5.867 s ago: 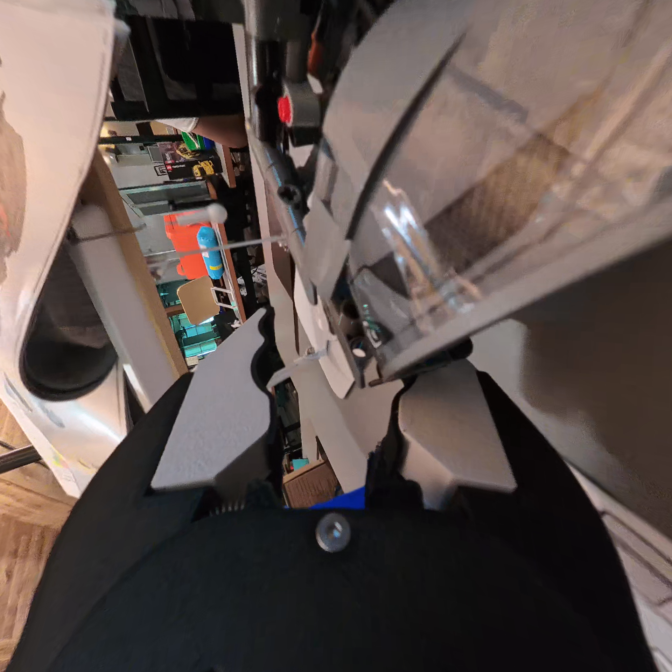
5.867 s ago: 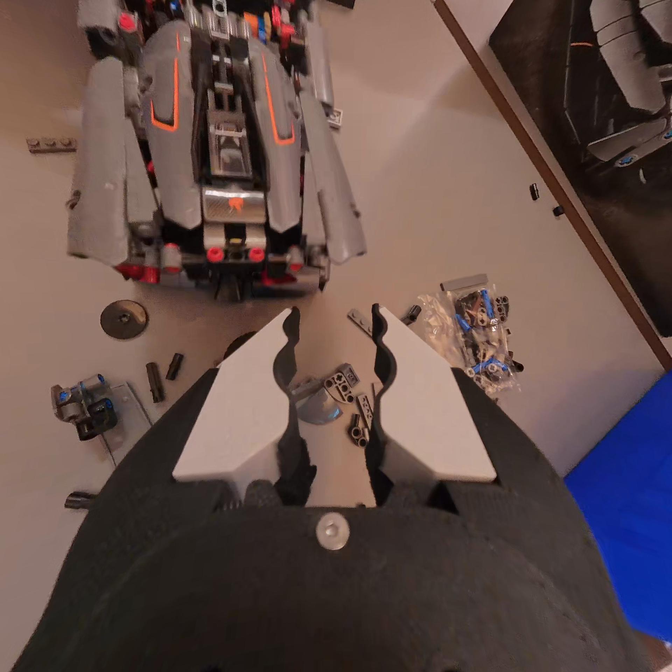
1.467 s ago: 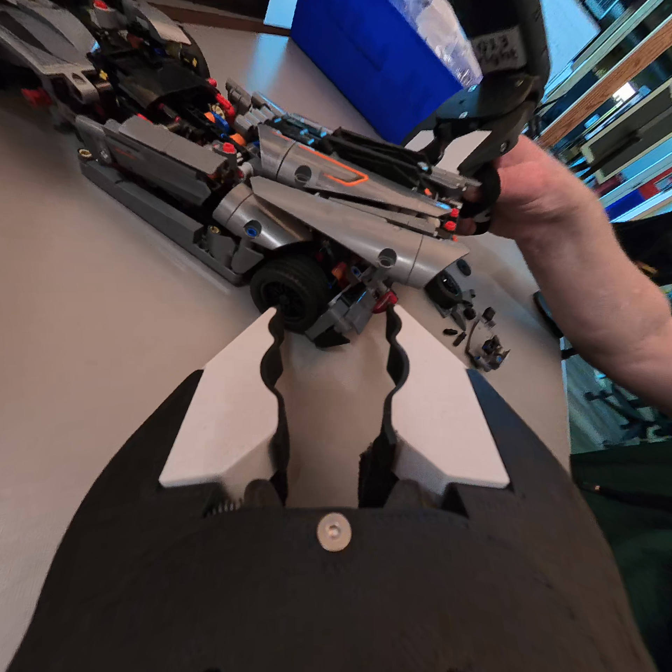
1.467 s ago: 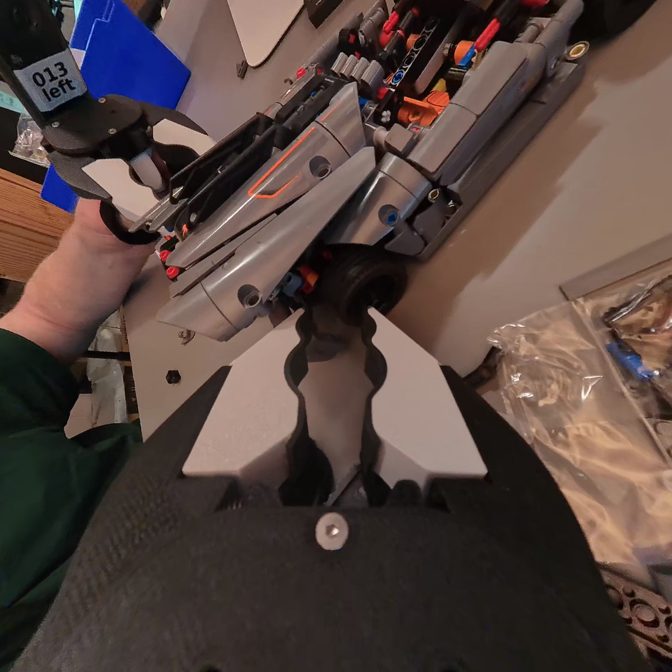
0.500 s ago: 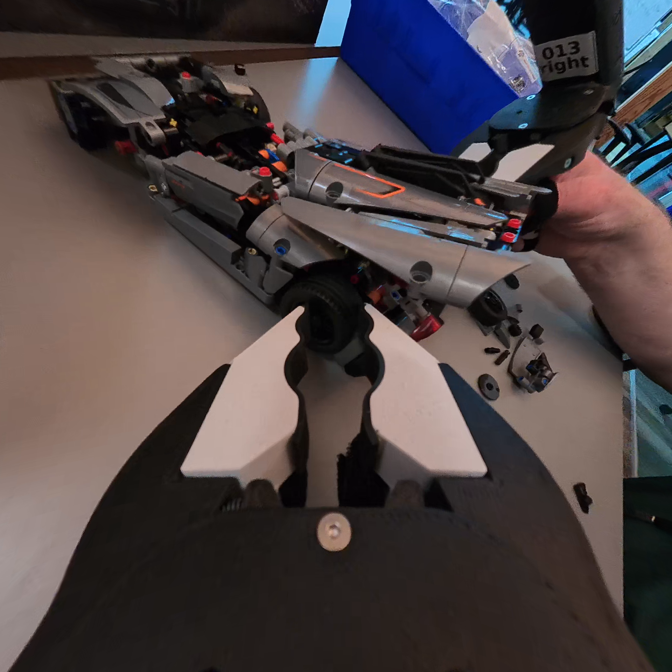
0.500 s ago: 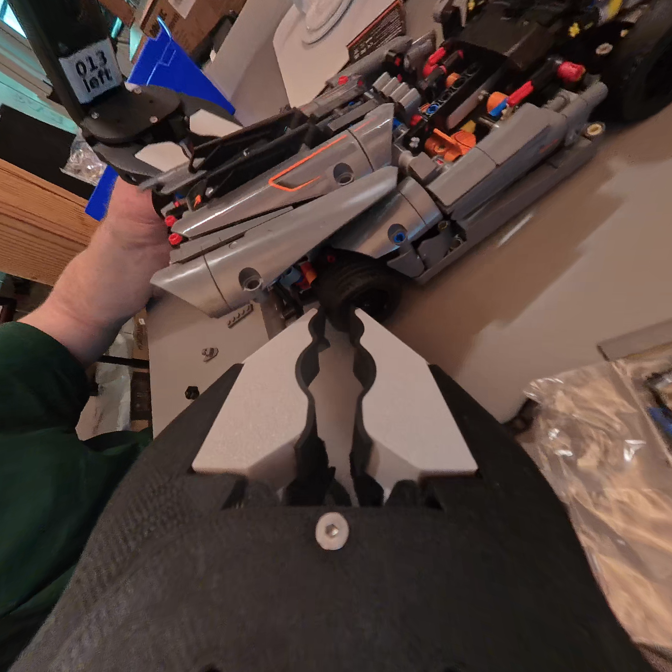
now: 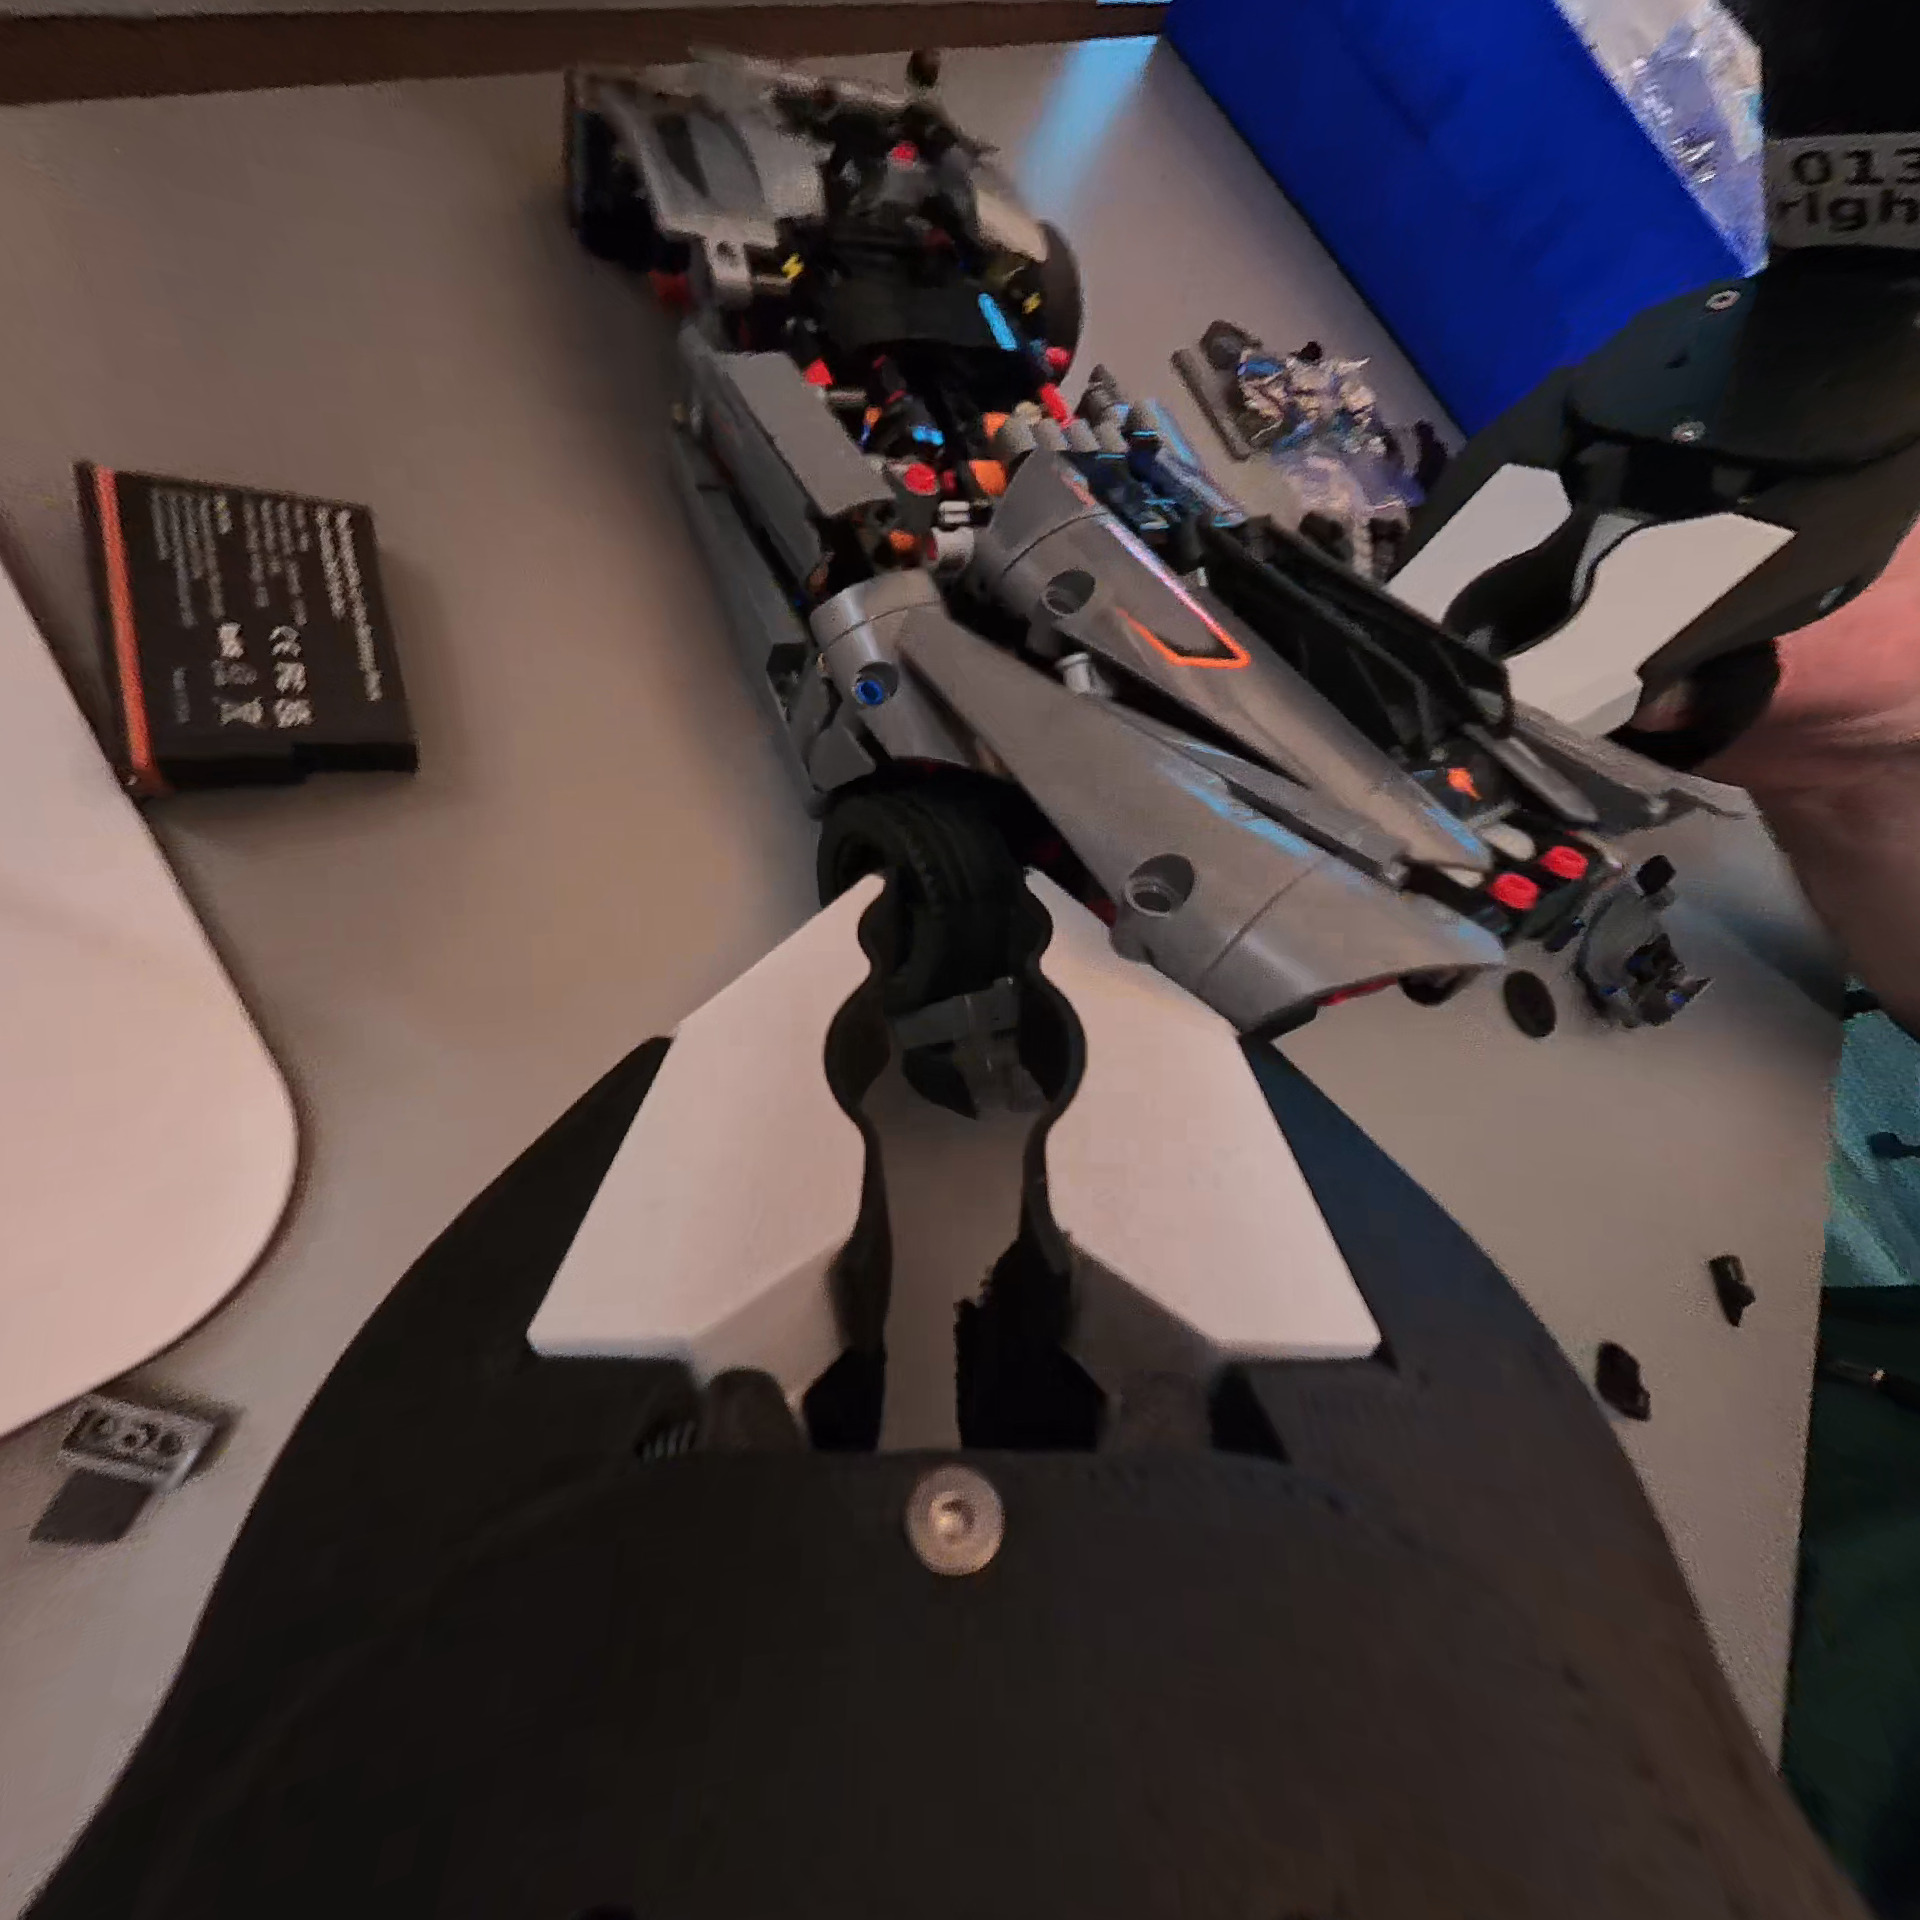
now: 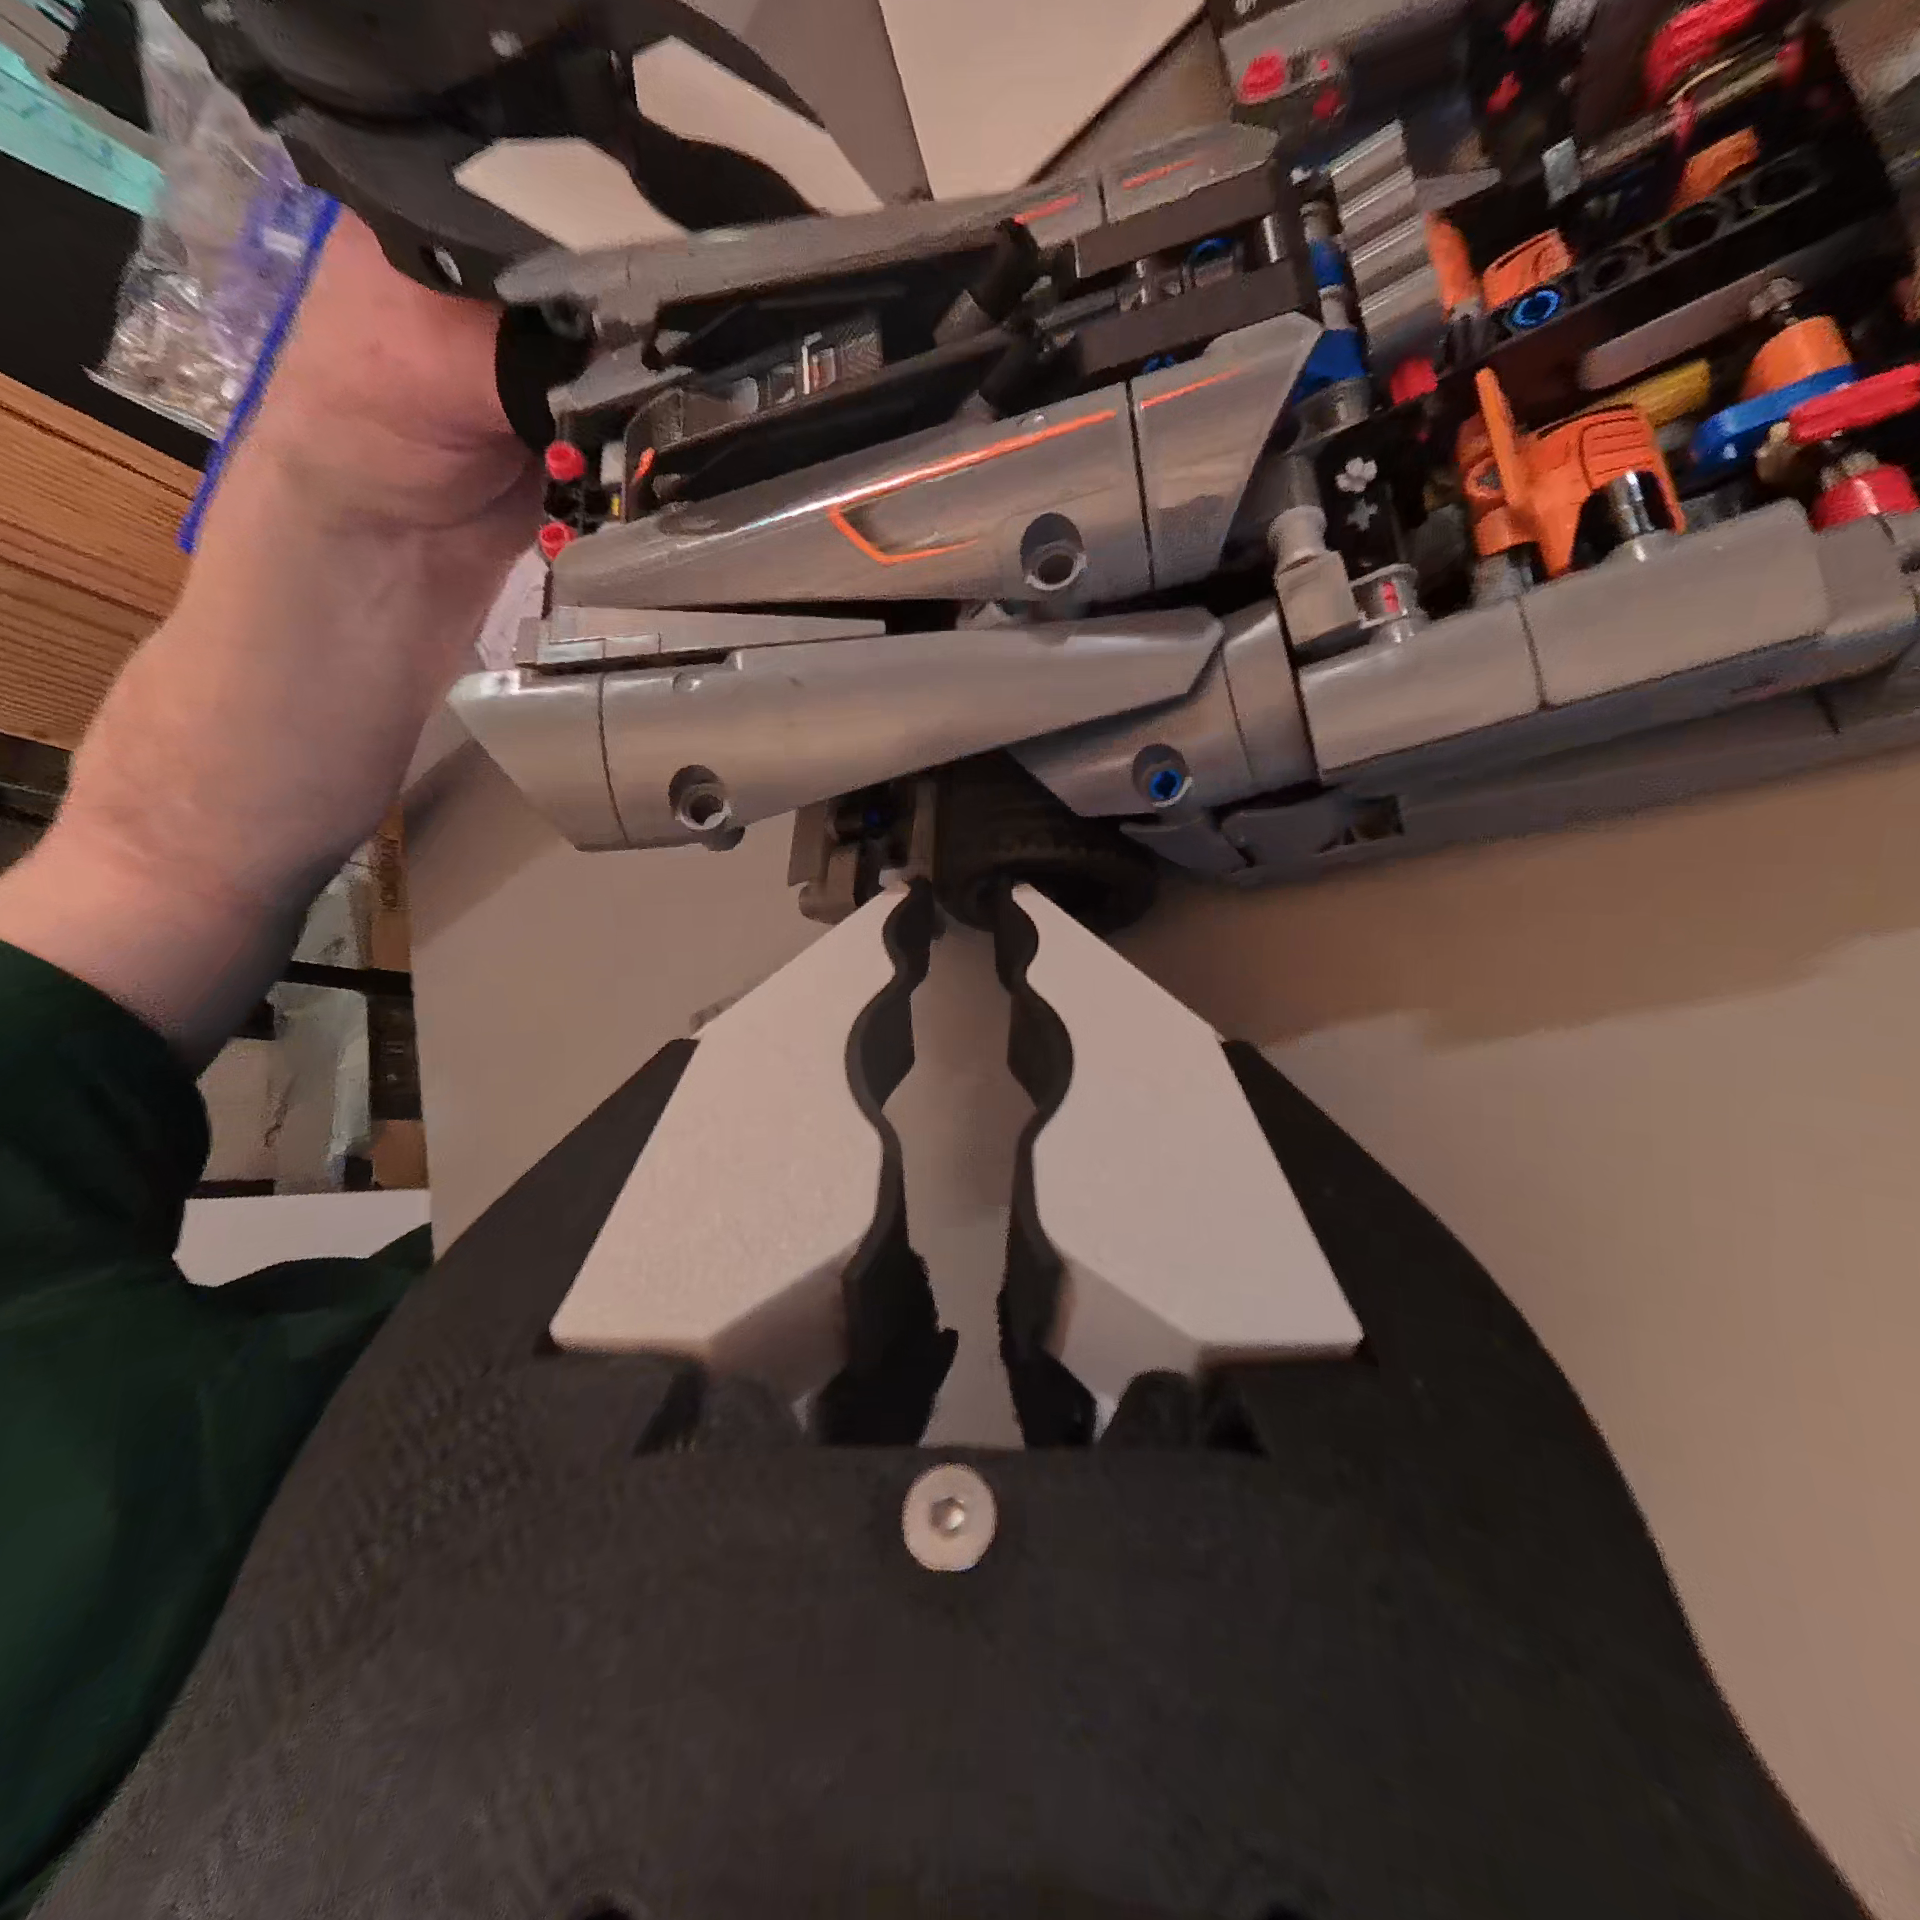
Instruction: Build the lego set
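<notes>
The right gripper (image 8: 954, 914) pointed at the grey lego car (image 8: 1039, 686), its jaws a narrow gap apart with the tips at the black wheel (image 8: 1049, 842) under the bodywork. At the car's tapered end, the other gripper (image 8: 499, 135) and a hand (image 8: 384, 447) met the panels.
</notes>
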Available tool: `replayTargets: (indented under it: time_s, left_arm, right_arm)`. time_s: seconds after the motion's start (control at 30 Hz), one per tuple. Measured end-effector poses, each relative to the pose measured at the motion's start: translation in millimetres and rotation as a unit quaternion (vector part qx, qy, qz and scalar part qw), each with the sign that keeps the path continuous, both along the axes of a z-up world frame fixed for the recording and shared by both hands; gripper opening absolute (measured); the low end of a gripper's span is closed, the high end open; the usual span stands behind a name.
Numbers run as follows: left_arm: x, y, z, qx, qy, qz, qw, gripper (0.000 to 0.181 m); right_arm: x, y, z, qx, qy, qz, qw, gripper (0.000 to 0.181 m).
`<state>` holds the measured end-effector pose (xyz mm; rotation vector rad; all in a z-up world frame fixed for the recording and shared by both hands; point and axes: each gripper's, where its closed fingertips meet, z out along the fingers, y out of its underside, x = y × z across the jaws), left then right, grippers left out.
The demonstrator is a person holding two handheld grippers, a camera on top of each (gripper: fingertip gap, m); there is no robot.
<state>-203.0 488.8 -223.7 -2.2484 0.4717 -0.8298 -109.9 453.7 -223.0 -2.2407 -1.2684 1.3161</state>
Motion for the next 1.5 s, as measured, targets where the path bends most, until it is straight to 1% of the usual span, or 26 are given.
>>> replayTargets:
  time_s: [0.07, 0.2, 0.3, 0.37, 0.47, 0.53, 0.6, 0.63, 0.7, 0.73, 0.8, 0.87, 0.93, 0.97, 1.03, 1.1, 1.13, 1.2, 1.27, 1.33, 1.43, 1.5]
  left_arm:
    - [-5.9, 3.6, -0.4, -0.003, -0.023, 0.001, 1.000, 0.016]
    - [-11.8, 9.1, 0.5, 0.007, -0.024, -0.003, 1.000, 0.016]
    - [-15.3, 7.0, 1.8, 0.008, -0.022, -0.004, 1.000, 0.014]
    - [-24.4, 3.0, 0.5, 0.016, 0.010, 0.006, 1.000, 0.016]
    - [-38.7, -8.4, 8.5, 0.024, 0.017, 0.035, 0.999, 0.026]
    - [-54.7, -18.0, 12.1, 0.044, 0.070, 0.064, 0.994, 0.035]
    - [-58.6, -31.2, 25.5, 0.079, 0.097, 0.082, 0.989, 0.038]
    - [-53.5, -39.9, 33.4, 0.097, 0.100, 0.082, 0.987, 0.041]
    - [-33.6, -59.2, 47.0, 0.136, 0.111, 0.069, 0.982, 0.041]
    - [-22.6, -66.7, 50.9, 0.159, 0.132, 0.064, 0.976, 0.041]
    - [-0.4, -76.7, 55.7, 0.206, 0.198, 0.051, 0.957, 0.048]
    - [22.3, -80.8, 64.9, 0.255, 0.251, 0.039, 0.933, 0.055]
    - [42.2, -80.7, 74.1, 0.294, 0.289, 0.025, 0.911, 0.062]
    - [48.1, -79.2, 75.7, 0.302, 0.308, 0.019, 0.902, 0.065]
    - [55.6, -74.2, 79.2, 0.316, 0.323, 0.016, 0.892, 0.075]
    - [54.7, -68.1, 77.5, 0.322, 0.347, 0.014, 0.881, 0.077]
    - [52.8, -64.7, 74.3, 0.320, 0.356, 0.017, 0.878, 0.082]
    - [53.0, -61.1, 65.1, 0.312, 0.357, 0.014, 0.880, 0.090]
    - [50.9, -57.9, 56.0, 0.310, 0.368, 0.017, 0.876, 0.100]
    - [51.0, -56.3, 47.2, 0.315, 0.388, 0.014, 0.866, 0.106]
    - [52.5, -52.1, 40.4, 0.330, 0.407, 0.019, 0.852, 0.116]
    - [52.1, -47.0, 36.1, 0.332, 0.418, 0.024, 0.845, 0.127]
  right_arm:
    - [-7.0, -2.5, -5.0, -0.001, -0.007, 0.004, 1.000, 0.008]
    - [-15.2, -8.9, -8.5, 0.015, -0.018, 0.018, 1.000, 0.006]
    - [-9.7, -7.4, 1.0, -0.005, 0.002, 0.024, 1.000, 0.013]
    - [3.1, -1.3, 7.3, 0.000, 0.001, 0.026, 1.000, 0.014]
    - [32.0, 31.4, 16.5, 0.044, -0.008, -0.004, 0.999, 0.017]
    - [52.4, 61.6, 20.8, 0.083, -0.023, -0.039, 0.995, 0.022]
    - [66.6, 90.2, 22.5, 0.137, -0.044, -0.062, 0.988, 0.027]
    - [70.7, 103.4, 22.0, 0.158, -0.053, -0.073, 0.983, 0.031]
    - [70.0, 121.8, 21.2, 0.174, -0.055, -0.081, 0.980, 0.041]
    - [68.1, 130.5, 19.7, 0.183, -0.056, -0.084, 0.978, 0.043]
    - [62.9, 145.7, 12.9, 0.203, -0.065, -0.084, 0.973, 0.044]
    - [55.0, 155.3, 3.9, 0.204, -0.072, -0.082, 0.973, 0.048]
    - [47.1, 163.5, -4.8, 0.201, -0.079, -0.084, 0.973, 0.053]
    - [43.6, 166.9, -8.2, 0.200, -0.081, -0.084, 0.973, 0.056]
    - [38.1, 171.8, -13.8, 0.194, -0.084, -0.085, 0.974, 0.059]
    - [32.9, 173.7, -17.1, 0.187, -0.080, -0.081, 0.976, 0.058]
    - [30.3, 172.9, -18.9, 0.181, -0.078, -0.075, 0.977, 0.055]
    - [24.2, 168.5, -19.8, 0.163, -0.068, -0.065, 0.982, 0.044]
    - [21.8, 167.3, -20.3, 0.155, -0.068, -0.064, 0.984, 0.043]
    - [22.2, 167.0, -20.2, 0.148, -0.069, -0.064, 0.984, 0.042]
    - [23.0, 166.0, -19.8, 0.132, -0.066, -0.071, 0.987, 0.042]
    - [24.1, 163.1, -19.8, 0.128, -0.069, -0.071, 0.987, 0.042]
